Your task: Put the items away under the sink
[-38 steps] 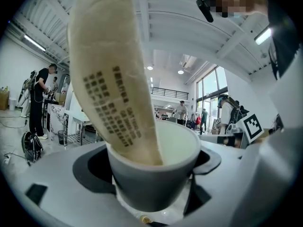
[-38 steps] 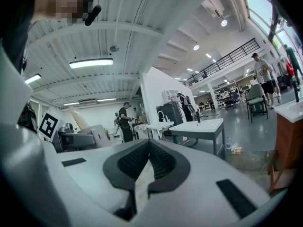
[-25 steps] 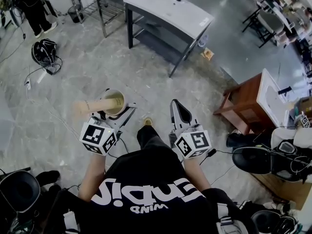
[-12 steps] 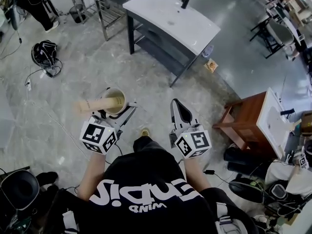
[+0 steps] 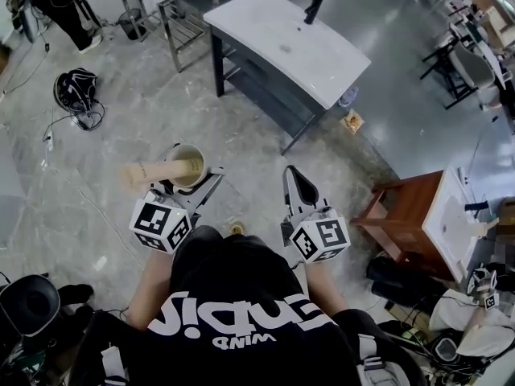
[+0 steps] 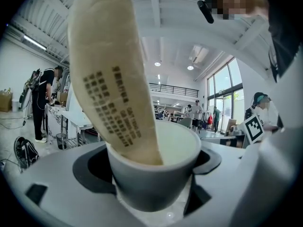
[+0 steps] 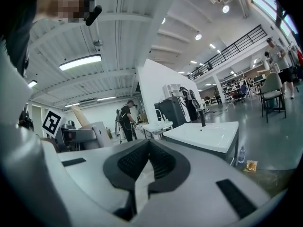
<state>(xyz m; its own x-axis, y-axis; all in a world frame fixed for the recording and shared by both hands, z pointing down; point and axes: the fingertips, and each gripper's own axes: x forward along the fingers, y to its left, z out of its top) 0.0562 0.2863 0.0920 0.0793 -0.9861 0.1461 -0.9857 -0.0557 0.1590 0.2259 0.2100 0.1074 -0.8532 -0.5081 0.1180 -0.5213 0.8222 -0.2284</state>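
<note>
Two grippers: held side by side at the lower middle of the head view, in front of a person in a black shirt, both pointing up the frame.
Left gripper (image 5: pixel 191 182): jaws clamped on the sides of a grey cup (image 6: pixel 152 183), which sits mouth-up between them.
Right gripper (image 7: pixel 142 170): jaws pressed together, nothing between them.
Tube (image 5: pixel 158 172): long, beige, with rows of dark print; one end stands inside the cup.
Tube's axis: in the head view it runs nearly level across the frame, its free end pointing to the left edge; in the left gripper view it rises out of the cup and leans toward the upper left.
Sink unit (image 5: pixel 278 40): white top on a dark frame at the upper middle, well apart from both grippers; a black tap (image 5: pixel 312 8) stands at its far end.
Floor (image 5: pixel 121 139): grey, mottled and glossy, with cables trailing at the left.
Room: large open hall; a backpack (image 5: pixel 74 91) lies at the upper left, and a wooden cabinet (image 5: pixel 401 209) with a white top stands at the right.
</note>
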